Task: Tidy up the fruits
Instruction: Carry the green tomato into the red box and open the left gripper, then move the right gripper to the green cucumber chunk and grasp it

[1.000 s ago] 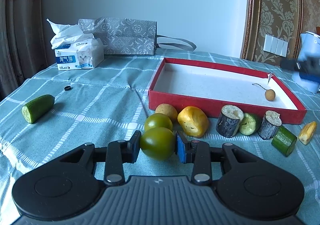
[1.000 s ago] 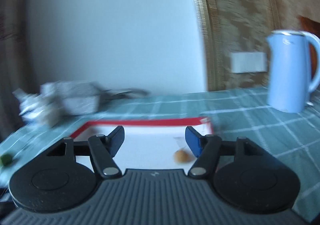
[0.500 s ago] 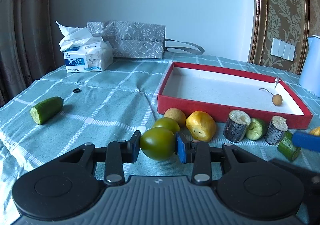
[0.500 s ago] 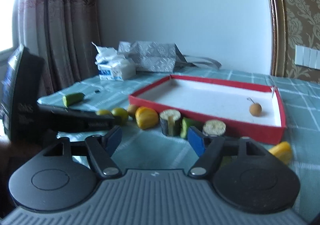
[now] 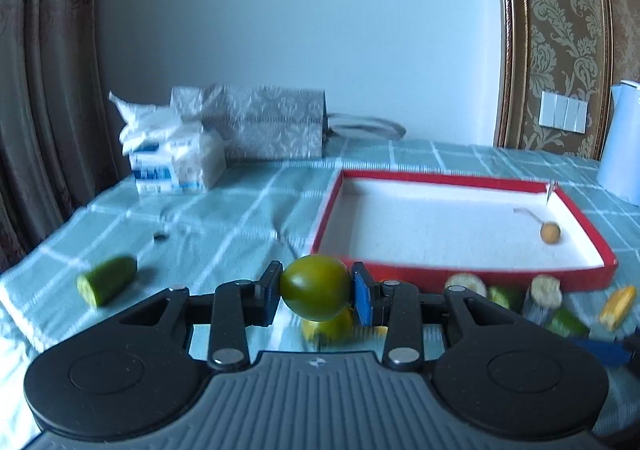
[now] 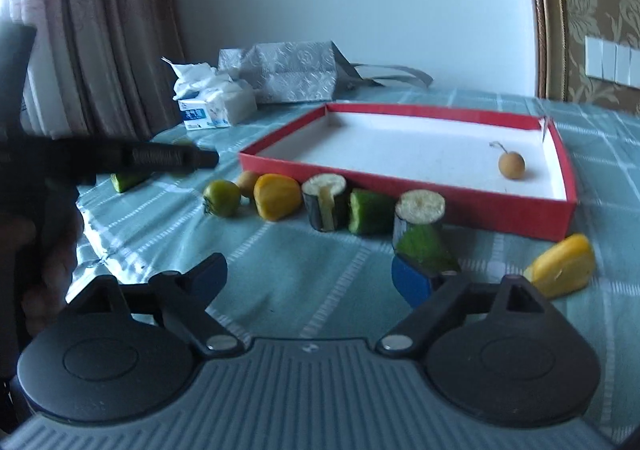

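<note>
My left gripper (image 5: 315, 292) is shut on a green tomato (image 5: 315, 287) and holds it above the table, in front of the red tray (image 5: 448, 273). The tray holds one small brown round fruit (image 5: 550, 233). My right gripper (image 6: 308, 278) is open and empty, low over the cloth. Its right finger is just in front of a green cucumber piece (image 6: 424, 246). A row lies along the tray's front: a second green tomato (image 6: 221, 197), a yellow fruit (image 6: 277, 197), dark cut pieces (image 6: 326, 202) and a yellow wedge (image 6: 562, 265).
A cucumber half (image 5: 107, 279) lies alone at the left. A tissue box (image 5: 176, 160) and a grey bag (image 5: 268, 126) stand at the back. A blue kettle (image 5: 624, 138) is at the far right. The left gripper's black body (image 6: 100, 160) crosses the right wrist view.
My left gripper has lifted the green tomato off the table. My right gripper has swung down from over the tray to the cloth by the cucumber piece.
</note>
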Available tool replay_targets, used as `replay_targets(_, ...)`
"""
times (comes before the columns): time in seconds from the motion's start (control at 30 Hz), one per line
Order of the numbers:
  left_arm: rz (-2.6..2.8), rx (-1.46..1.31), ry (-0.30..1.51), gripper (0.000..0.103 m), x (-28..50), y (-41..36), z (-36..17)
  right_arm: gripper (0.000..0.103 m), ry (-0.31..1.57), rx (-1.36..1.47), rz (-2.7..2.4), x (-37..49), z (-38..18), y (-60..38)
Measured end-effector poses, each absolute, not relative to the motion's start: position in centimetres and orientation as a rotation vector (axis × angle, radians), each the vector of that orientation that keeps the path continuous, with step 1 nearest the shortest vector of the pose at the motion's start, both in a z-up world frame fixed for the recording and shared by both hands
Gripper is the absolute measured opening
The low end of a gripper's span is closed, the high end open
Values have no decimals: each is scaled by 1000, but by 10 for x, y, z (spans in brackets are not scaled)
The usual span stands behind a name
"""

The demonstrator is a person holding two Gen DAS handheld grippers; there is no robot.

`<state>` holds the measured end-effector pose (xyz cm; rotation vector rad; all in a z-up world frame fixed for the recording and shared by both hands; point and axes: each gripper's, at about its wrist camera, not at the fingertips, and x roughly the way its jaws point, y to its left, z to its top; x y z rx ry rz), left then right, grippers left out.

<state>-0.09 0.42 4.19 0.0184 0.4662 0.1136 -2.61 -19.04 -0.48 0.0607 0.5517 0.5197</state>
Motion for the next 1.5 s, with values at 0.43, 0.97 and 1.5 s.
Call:
replay_targets(0.43,84,101,419,37,68,-35,78,92,603,37,532,-21,-9,-183)
replay_targets(0.97,56,107,491,59,131,-55,40,94,639,50,547,-16,-11,-183)
replay_targets(1.5,98,80,451,65,65,-20,59,94,607,63,552,-29,-8,-189)
